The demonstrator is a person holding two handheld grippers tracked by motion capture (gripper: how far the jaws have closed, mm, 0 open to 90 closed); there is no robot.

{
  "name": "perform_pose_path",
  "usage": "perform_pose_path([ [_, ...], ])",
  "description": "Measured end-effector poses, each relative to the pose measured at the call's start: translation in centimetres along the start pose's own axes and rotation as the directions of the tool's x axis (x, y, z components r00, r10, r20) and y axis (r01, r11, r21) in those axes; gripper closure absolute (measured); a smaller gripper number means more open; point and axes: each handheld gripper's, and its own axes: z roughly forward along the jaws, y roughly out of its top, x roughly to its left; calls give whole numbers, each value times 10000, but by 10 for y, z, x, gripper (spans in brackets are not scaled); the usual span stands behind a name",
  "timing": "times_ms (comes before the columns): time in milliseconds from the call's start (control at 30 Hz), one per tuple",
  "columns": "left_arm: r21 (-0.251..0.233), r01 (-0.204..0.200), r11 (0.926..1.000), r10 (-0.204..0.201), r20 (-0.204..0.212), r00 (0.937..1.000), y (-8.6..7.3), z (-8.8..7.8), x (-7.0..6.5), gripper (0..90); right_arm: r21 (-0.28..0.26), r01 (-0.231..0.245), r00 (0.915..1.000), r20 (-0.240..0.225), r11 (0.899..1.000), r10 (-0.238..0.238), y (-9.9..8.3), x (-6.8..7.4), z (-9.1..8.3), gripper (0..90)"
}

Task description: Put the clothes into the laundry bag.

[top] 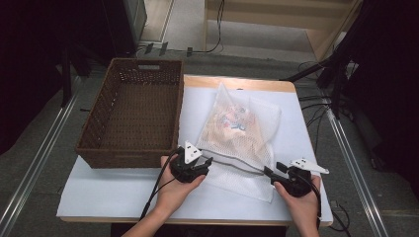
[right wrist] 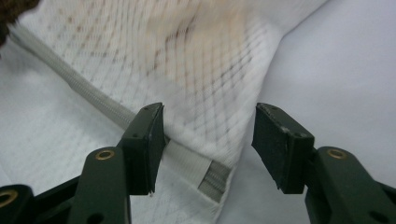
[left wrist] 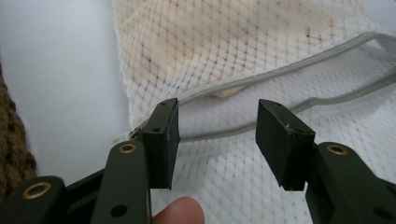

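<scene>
White bench [top: 123,192], mesh bag [top: 240,143] laid flat beside a wicker basket [top: 133,116].
Left hand-held gripper [top: 206,162] and right hand-held gripper [top: 272,170] are held low at the bag's near zipper edge, jaws parted, nothing clamped.

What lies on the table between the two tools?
In the high view, the near edge of the white mesh bag, with its grey zipper band, spans the stretch between the left tool and right tool.

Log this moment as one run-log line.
left gripper: open, at mesh laundry bag zipper | right gripper: open, at bag corner | wicker basket: empty
</scene>
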Motion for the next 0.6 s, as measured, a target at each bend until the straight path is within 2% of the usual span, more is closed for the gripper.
perform_pose_path([
  [67,19,67,10000,-67,-1,10000,-2,-1,2,501,523,163,9996,223,9985,-174,-4,3,8,487],
  [100,5,53,10000,-53,-21,10000,-3,-1,3,502,489,363,9984,408,9981,-383,-5,4,10,540],
  [167,-59,66,10000,-67,-30,10000,-3,-2,3,504,581,822,9924,868,9949,-870,-5,7,9,720],
  [233,-112,125,9999,-126,-25,9999,-3,-2,3,507,639,859,9935,691,9942,-903,-5,4,7,861],
  [300,-216,175,9996,-177,-80,9998,-3,-2,3,528,749,1013,9910,804,9920,-1072,-3,0,7,875],
  [333,-257,236,9994,-240,-127,9996,-2,-1,2,575,775,1092,9886,957,9910,-1164,-2,-3,6,875],
  [400,-264,328,9991,-331,-113,9994,-2,1,2,619,612,1321,9749,1727,9893,-1408,0,-10,5,873],
  [433,-252,357,9990,-359,-100,9993,-2,2,1,629,529,1316,9735,1816,9899,-1392,0,-15,5,870],
  [467,-233,381,9990,-382,-50,9993,-2,4,1,632,424,1229,9771,1696,9915,-1284,0,-19,5,860],
  [533,-175,343,9993,-343,10,9994,-3,9,-1,632,200,1046,9847,1379,9943,-1063,0,-26,3,782],
  [600,-24,214,9998,-213,101,9997,-4,14,-3,648,-196,842,9875,1354,9963,-808,0,-28,-2,729],
])
